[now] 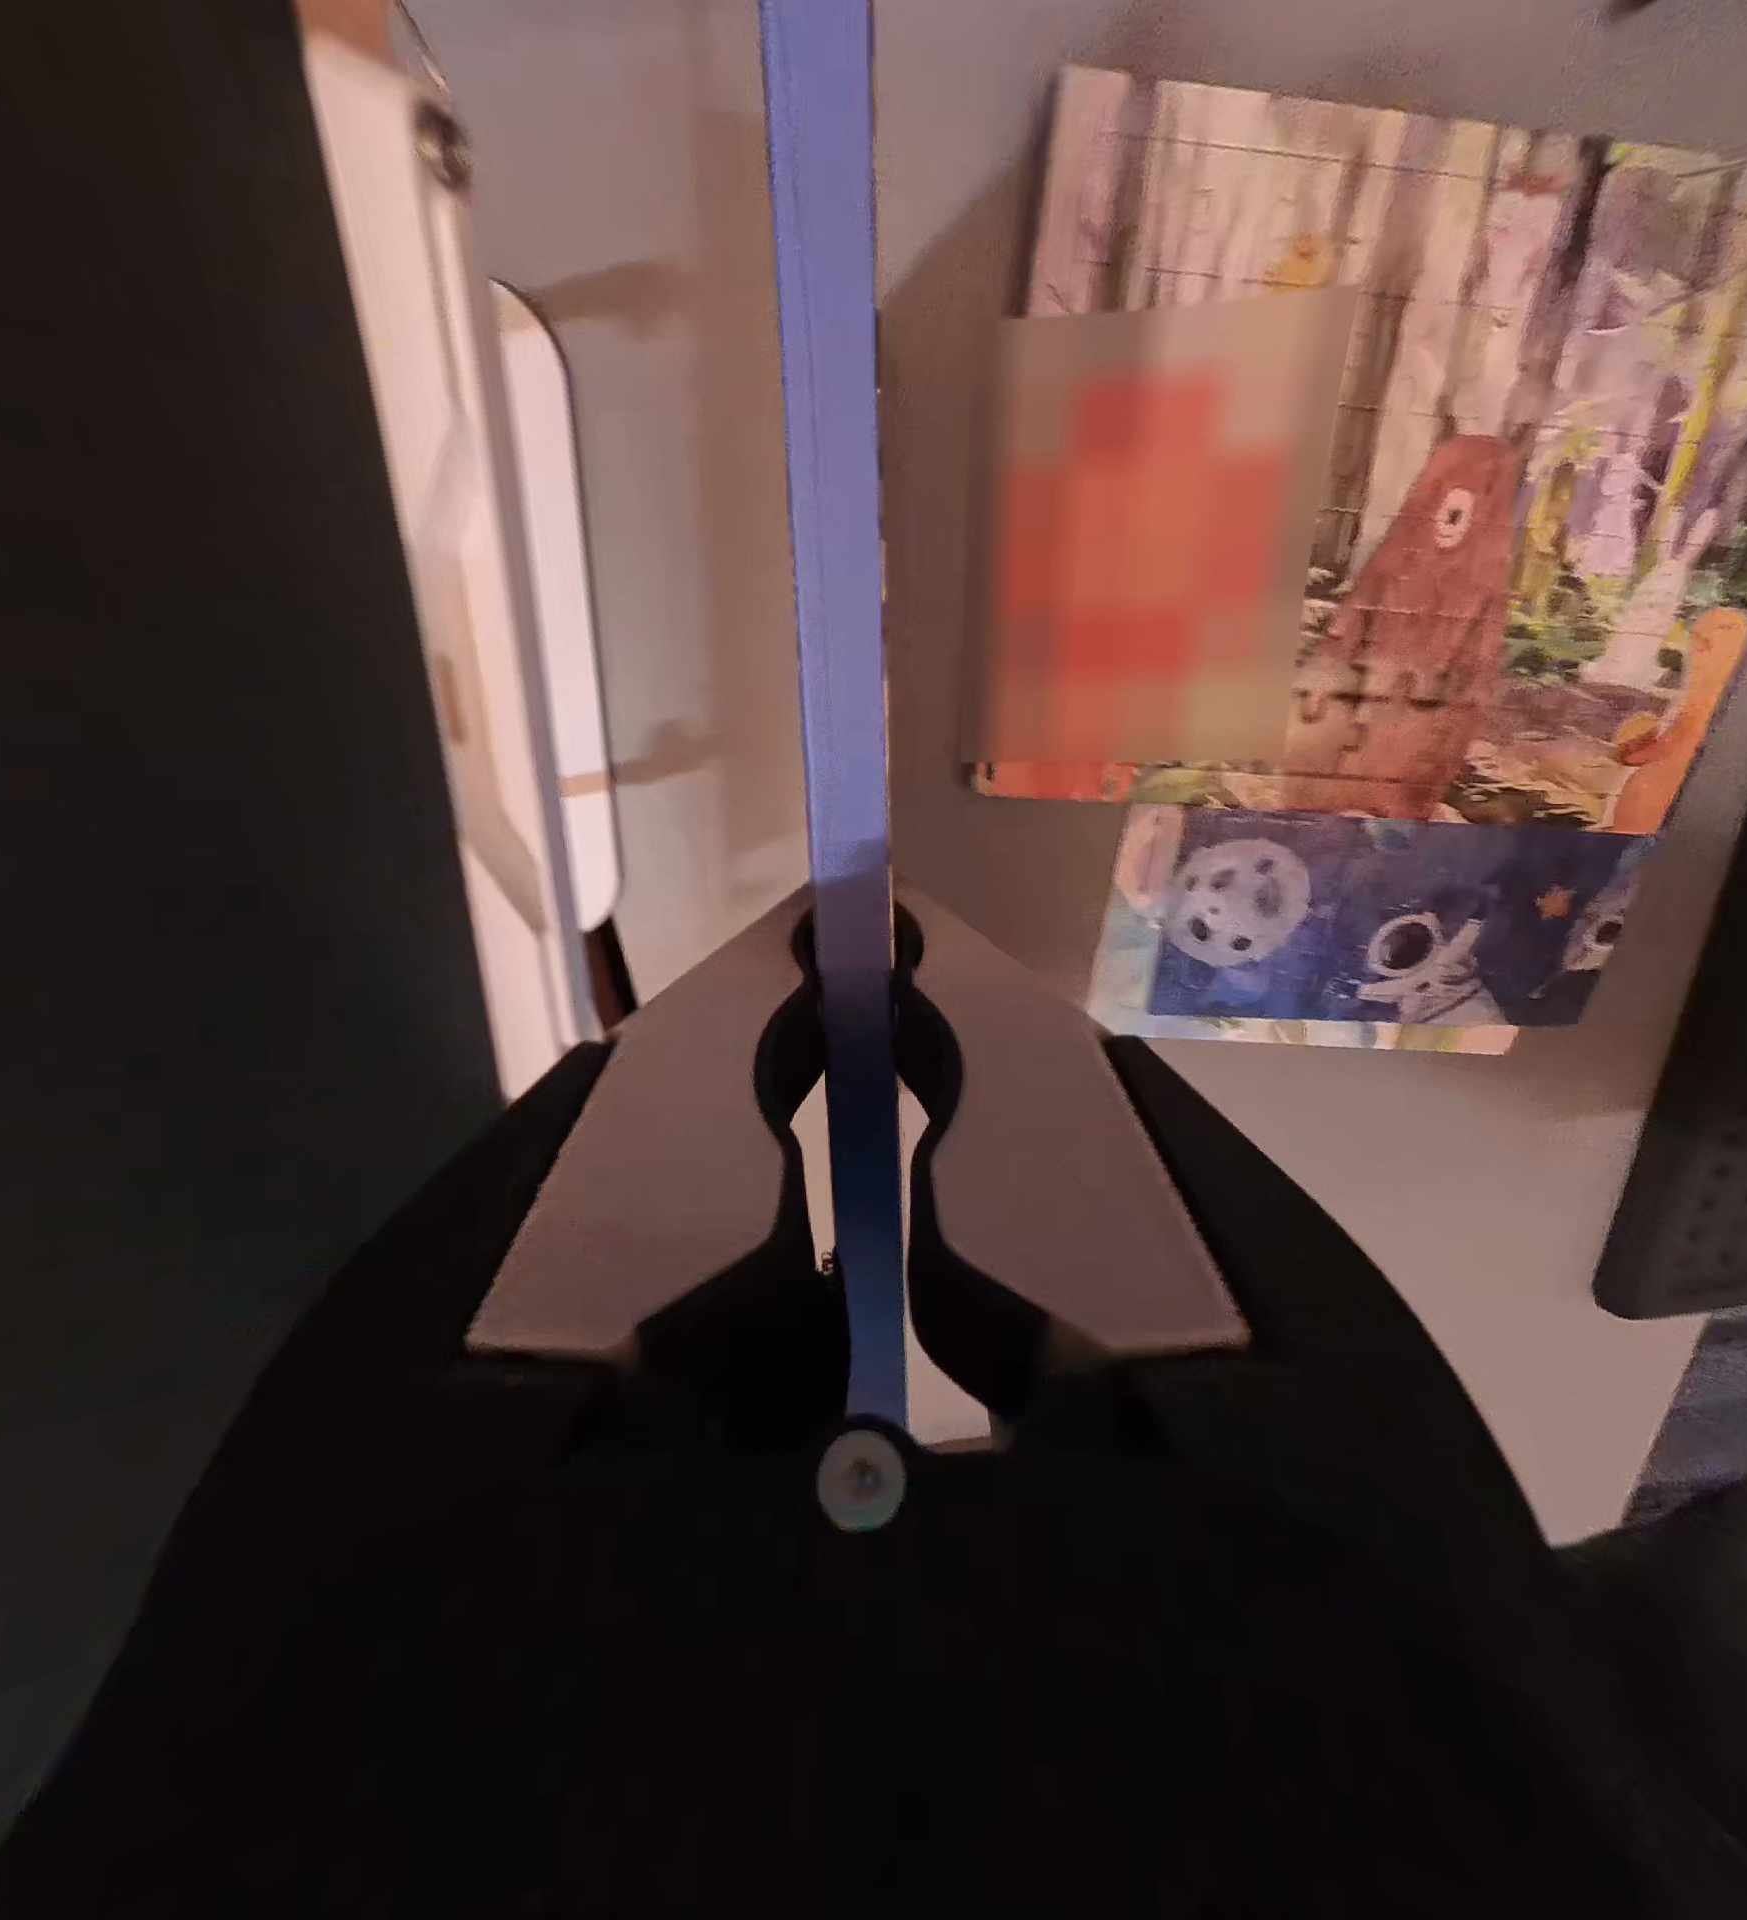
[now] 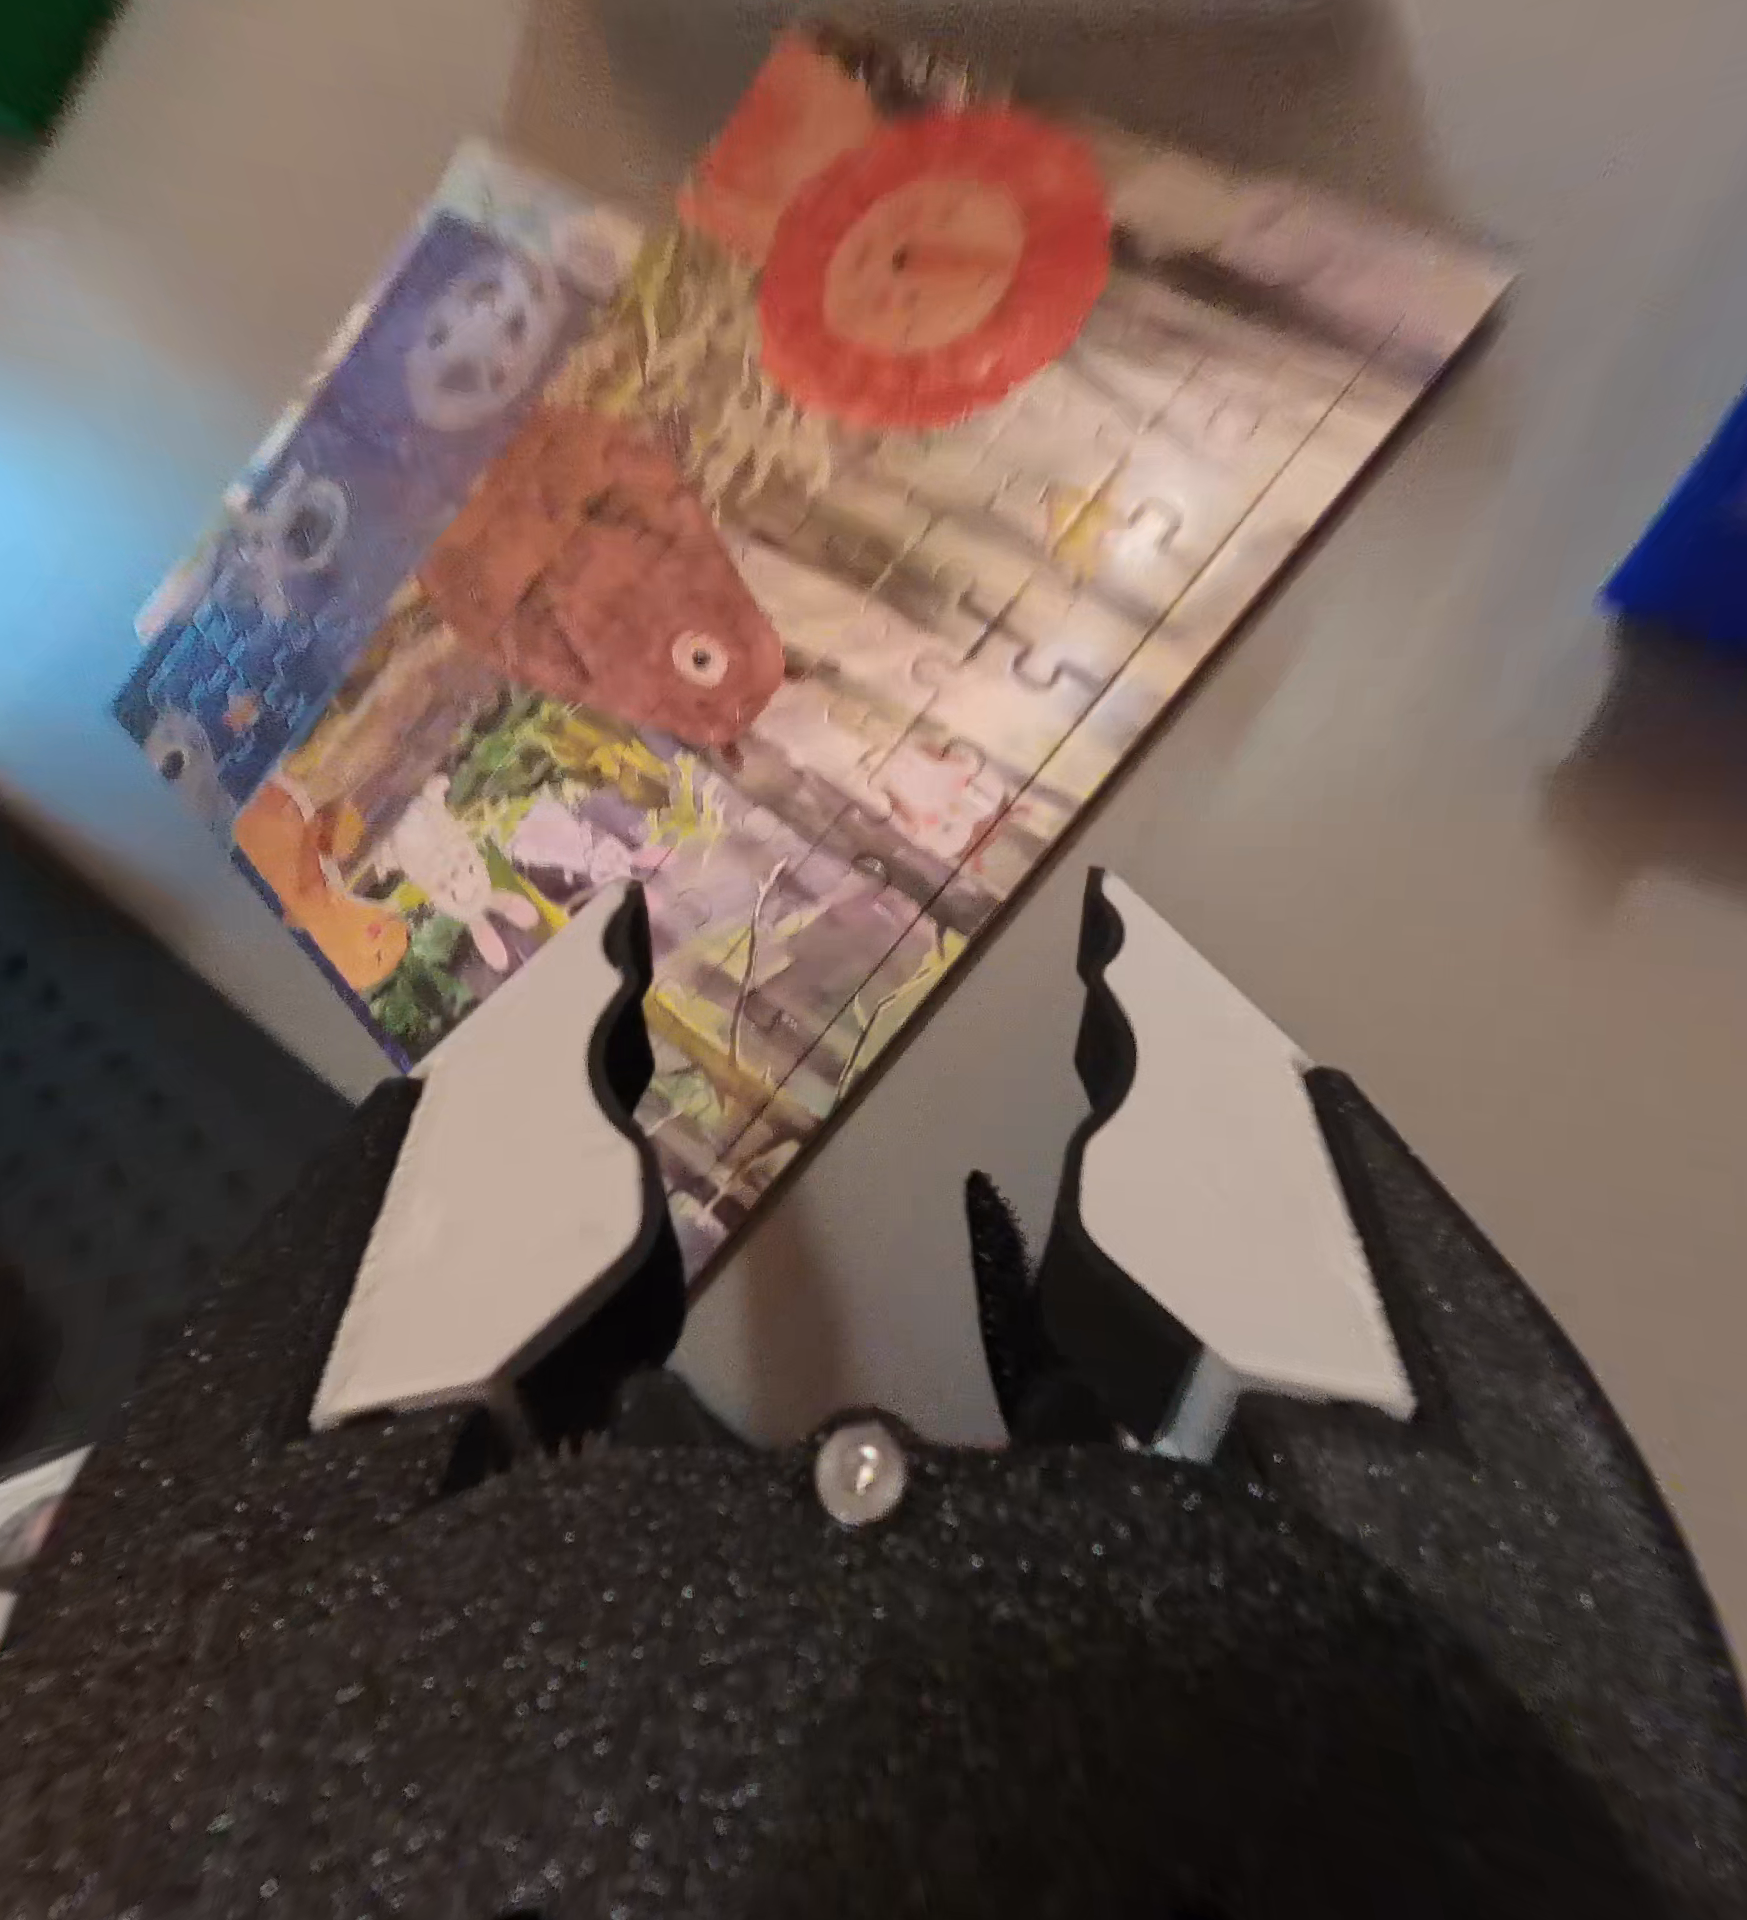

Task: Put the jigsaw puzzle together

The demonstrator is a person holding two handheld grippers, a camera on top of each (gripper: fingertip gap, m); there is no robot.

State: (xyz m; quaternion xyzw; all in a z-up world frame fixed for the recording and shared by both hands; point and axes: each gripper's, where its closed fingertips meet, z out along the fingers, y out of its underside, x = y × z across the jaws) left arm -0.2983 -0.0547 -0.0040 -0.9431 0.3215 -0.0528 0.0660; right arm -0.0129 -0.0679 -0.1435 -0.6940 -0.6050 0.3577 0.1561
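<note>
Both views are dim and warm-toned, with soft indoor light. In the left wrist view, the black body of the left hand-held gripper (image 1: 853,935) is almost lost in shadow, only its pale grey finger faces catching light. The thin blue flat board (image 1: 827,520) seen edge-on is brightest near the top and darkens toward the gripper. The colourful cardboard jigsaw puzzle (image 1: 1471,623) is smeared by motion blur. In the right wrist view the puzzle (image 2: 848,623) is blurred too, most strongly at its far end, and glare washes out its pale pieces. A bluish sheen lies on the light grey table (image 2: 17,499) at left. Straight edges bow toward the frame borders.
</note>
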